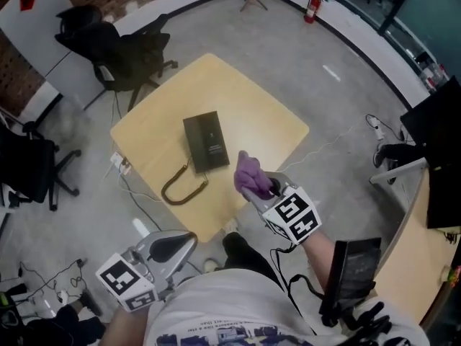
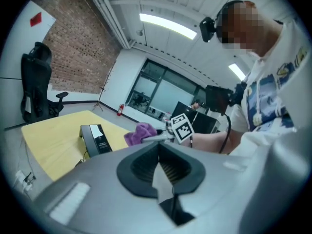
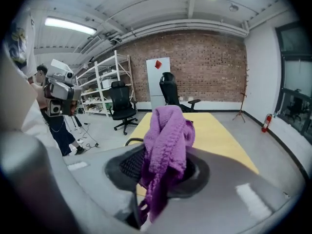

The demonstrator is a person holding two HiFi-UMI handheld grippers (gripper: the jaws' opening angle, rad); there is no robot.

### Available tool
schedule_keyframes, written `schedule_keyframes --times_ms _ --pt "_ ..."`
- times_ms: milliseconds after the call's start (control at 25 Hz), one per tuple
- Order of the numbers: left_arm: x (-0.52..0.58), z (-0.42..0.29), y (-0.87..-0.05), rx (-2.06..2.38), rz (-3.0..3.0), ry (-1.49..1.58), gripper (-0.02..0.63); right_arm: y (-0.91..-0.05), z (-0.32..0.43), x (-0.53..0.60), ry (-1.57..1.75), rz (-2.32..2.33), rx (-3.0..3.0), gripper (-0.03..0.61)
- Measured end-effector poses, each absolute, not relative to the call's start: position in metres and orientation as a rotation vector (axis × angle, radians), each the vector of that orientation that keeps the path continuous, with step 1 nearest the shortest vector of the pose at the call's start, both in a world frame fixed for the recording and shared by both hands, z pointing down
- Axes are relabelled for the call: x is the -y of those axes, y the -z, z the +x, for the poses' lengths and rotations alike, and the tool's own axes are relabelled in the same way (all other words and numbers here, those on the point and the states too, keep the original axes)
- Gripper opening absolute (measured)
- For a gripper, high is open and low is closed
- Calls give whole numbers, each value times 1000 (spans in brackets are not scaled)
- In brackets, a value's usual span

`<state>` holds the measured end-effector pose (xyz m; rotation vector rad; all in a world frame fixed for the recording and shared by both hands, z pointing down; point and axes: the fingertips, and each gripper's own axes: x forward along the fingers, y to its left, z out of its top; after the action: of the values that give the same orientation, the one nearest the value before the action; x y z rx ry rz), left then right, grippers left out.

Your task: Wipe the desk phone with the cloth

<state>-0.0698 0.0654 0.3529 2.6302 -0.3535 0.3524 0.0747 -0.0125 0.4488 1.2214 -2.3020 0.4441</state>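
Square yellow wooden bench (image 1: pixel 162 125) on a grey floor, with black office chairs (image 1: pixel 126 52) beyond its far-left side. The flat black rectangular desk phone (image 1: pixel 206 142) lies near the middle of the bench, long side pointing away from the person. Its dark curled cord (image 1: pixel 181 187) loops off the near end toward the bench's near edge.

The right gripper (image 3: pixel 161 179) has its jaws closed on a purple knitted cloth (image 3: pixel 166 145). The cloth is pinched at its lower part, and the rest bunches up and droops over the jaws. In the head view the cloth sits just right of the phone's near end, over the bench's near-right edge. It is apart from the phone, not touching it; height above the bench can't be told.

The left gripper (image 2: pixel 163 179) has its jaws closed together with nothing between them. It is held low, off the bench near the person's body, over the floor and well apart from the phone
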Motion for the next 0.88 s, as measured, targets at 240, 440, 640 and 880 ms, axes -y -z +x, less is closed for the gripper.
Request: schedule_keyframes --times_ms 240,440,640,880 --pt "-130 -108 -354 347 2642 -284 8 -406 41 -63 -385 1339 2316 109" --pt "-178 -133 -364 301 2624 -279 8 -390 11 -126 -355 1370 2304 110" --pt "-201 -146 -365 313 2647 -279 8 -371 0 -162 -323 1384 2329 109" --pt "-221 -142 -361 328 2675 -270 8 -348 -5 -193 -262 1364 2379 109"
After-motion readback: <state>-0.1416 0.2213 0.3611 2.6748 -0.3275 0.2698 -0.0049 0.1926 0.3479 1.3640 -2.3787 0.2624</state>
